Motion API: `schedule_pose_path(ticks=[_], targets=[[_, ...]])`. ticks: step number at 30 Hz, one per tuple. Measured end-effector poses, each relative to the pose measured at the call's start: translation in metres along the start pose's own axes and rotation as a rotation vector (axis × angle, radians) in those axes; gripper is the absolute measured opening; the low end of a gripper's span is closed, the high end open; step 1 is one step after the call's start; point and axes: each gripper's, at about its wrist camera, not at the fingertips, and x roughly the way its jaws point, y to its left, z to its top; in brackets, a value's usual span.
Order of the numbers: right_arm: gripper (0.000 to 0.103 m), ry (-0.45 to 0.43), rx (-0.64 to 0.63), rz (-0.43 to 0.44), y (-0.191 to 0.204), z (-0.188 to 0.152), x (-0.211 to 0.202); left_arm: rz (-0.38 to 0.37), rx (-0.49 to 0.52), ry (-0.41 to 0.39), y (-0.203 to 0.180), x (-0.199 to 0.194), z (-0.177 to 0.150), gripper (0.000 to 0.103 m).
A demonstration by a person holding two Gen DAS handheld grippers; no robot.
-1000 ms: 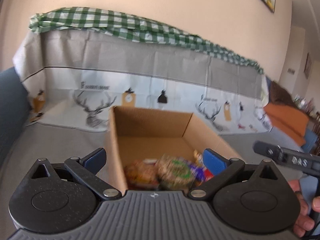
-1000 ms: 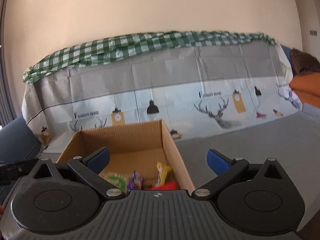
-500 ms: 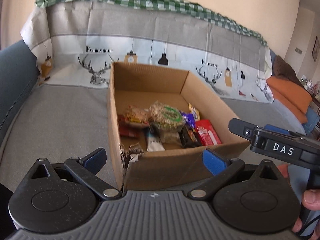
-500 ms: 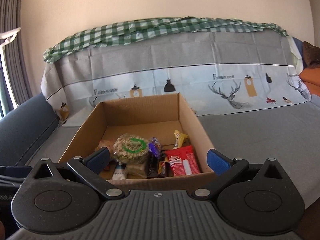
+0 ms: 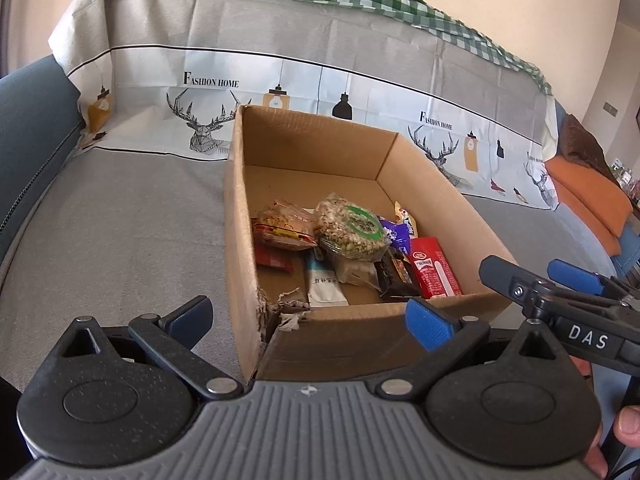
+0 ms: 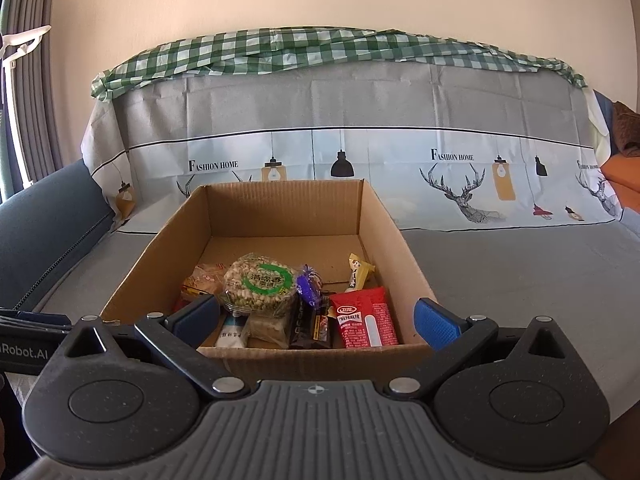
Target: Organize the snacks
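An open cardboard box [image 5: 236, 216] [image 6: 384, 216] stands on a grey-covered sofa seat, its near left corner torn. Inside lie several snacks: a round puffed-grain cake with a green label [image 5: 352, 228] [image 6: 260, 284], a red packet [image 5: 434, 268] [image 6: 366, 318], a purple wrapper [image 6: 309, 286], a yellow candy [image 6: 358, 270], an orange-red bag [image 5: 282, 226], a white sachet [image 5: 326, 284] and dark bars [image 6: 310, 326]. My left gripper [image 5: 308, 318] is open just before the box's near wall. My right gripper [image 6: 316, 318] is open too, in front of the box, and shows at the right in the left wrist view [image 5: 536, 276].
The sofa back wears a grey cloth with deer prints [image 6: 460, 196] and a green checked cloth [image 6: 320, 52] on top. A blue cushion [image 6: 44, 216] stands at the left, an orange one [image 5: 588, 196] at the far right. Grey seat [image 5: 120, 216] spreads around the box.
Both views have tilted down and pulled back from the box, so its contents now show in full. Both grippers stay open and empty.
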Motion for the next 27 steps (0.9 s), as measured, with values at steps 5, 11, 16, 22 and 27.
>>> schedule_pose_path(ticks=[5,11,16,22,27], targets=[[0.102,0.002,-0.007,-0.002,0.0018,0.0002,0.0013,-0.004,-0.003,0.001,-0.0006,0.0009,-0.0004,0.103],[0.102,0.002,-0.012,-0.001,0.0030,-0.0007,0.0014,0.001,-0.006,0.003,-0.0004,0.0011,-0.0005,0.103],[0.102,0.002,-0.013,-0.001,0.0034,-0.0009,0.0015,0.000,-0.005,0.003,-0.0008,0.0010,-0.0009,0.103],[0.102,0.002,-0.013,-0.001,0.0037,-0.0009,0.0014,-0.005,-0.006,0.007,0.0002,0.0015,-0.0017,0.103],[0.102,0.002,-0.022,-0.003,0.0032,-0.0018,0.0016,-0.008,-0.006,0.008,-0.0002,0.0017,-0.0018,0.103]])
